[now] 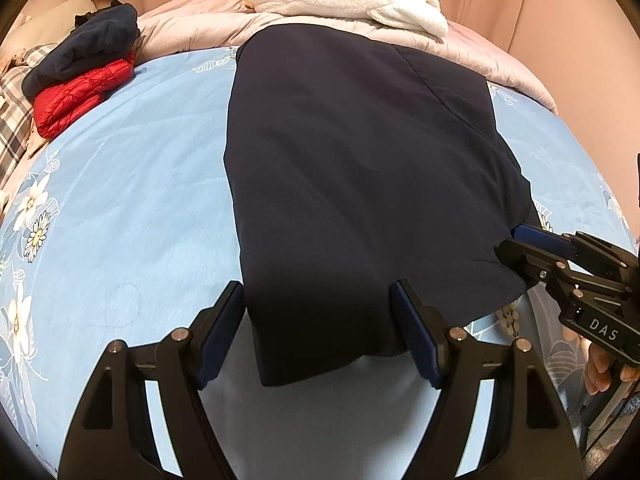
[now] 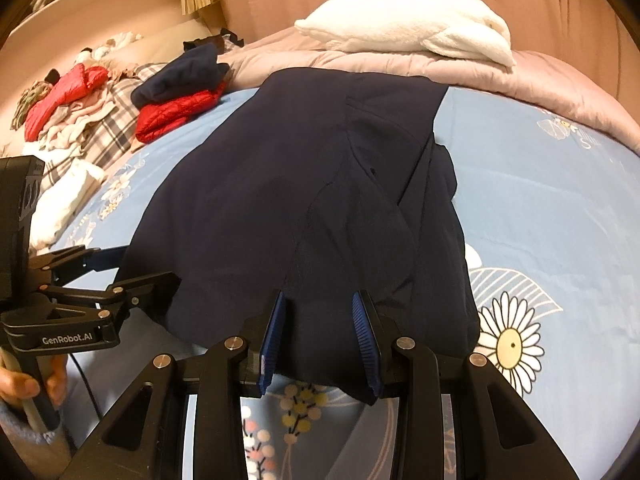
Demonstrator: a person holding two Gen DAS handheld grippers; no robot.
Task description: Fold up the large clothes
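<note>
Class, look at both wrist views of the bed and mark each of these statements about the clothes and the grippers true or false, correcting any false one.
1. The navy garment lies on a blue floral bedsheet. True.
2. Both grippers are at the garment's near edge, with cloth between their fingers. True: the left gripper and the right gripper each straddle the hem.
3. The white fleece lies directly on the blue sheet. False: it lies on the pink quilt at the far side.
4. A red quilted jacket sits on top of a dark blue garment. False: the folded dark blue garment rests on the red one.
5. The left gripper's jaws are fully closed. False: they stand wide apart.
</note>
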